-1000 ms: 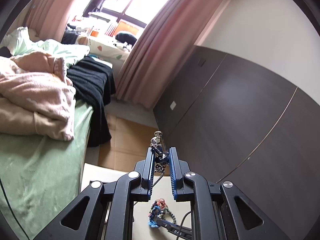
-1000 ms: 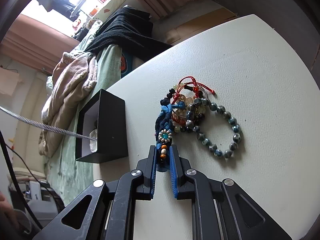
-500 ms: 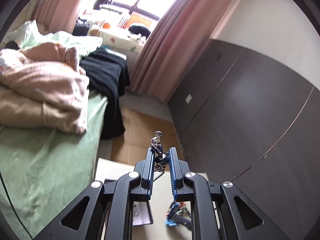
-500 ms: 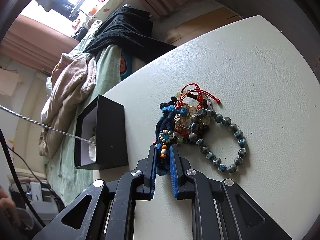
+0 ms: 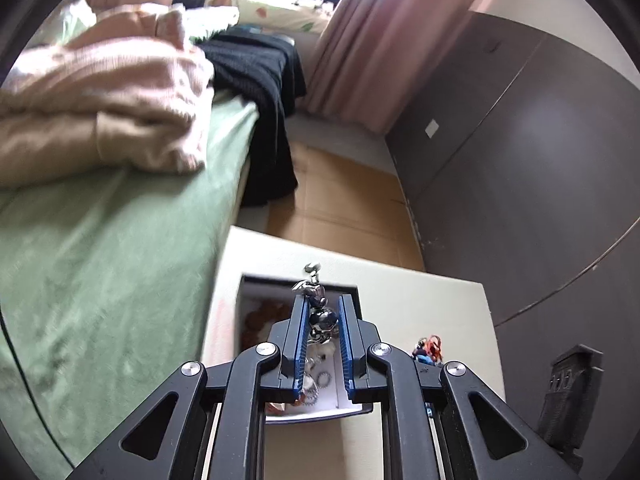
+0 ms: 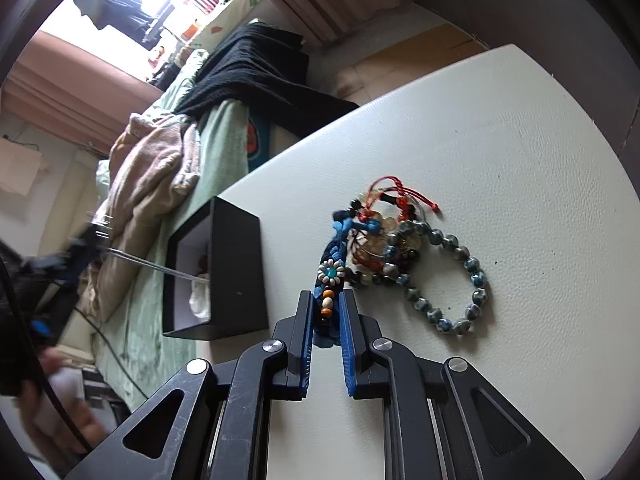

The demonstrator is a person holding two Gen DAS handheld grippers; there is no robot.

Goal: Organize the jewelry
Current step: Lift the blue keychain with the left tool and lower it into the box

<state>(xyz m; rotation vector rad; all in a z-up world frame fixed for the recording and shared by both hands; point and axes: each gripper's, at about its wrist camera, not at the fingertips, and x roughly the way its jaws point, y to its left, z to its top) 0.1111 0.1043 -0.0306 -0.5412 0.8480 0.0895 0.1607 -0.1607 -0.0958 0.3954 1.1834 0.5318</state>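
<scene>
My left gripper (image 5: 320, 304) is shut on a silver chain with a dark bead charm (image 5: 318, 314), held above the open black jewelry box (image 5: 280, 286) with a white lining. The chain runs down into the box in the right wrist view (image 6: 160, 266). My right gripper (image 6: 326, 300) is shut on the end of a blue braided bracelet (image 6: 330, 276) with a flower bead, lying on the white table (image 6: 500, 140). A pile with a red cord bracelet (image 6: 394, 196) and a blue-grey bead bracelet (image 6: 448, 276) lies beside it. The box (image 6: 236, 272) stands left of the pile.
A bed with green sheet (image 5: 100, 248), beige blanket (image 5: 100, 92) and black cloth (image 5: 260, 72) lies left of the table. Dark cabinet doors (image 5: 540, 140) stand to the right. A black device (image 5: 568, 392) sits at the table's right edge.
My left gripper has tilted down and moved over the black box with the chain. My right gripper has stayed closed around the blue bracelet and shifted slightly.
</scene>
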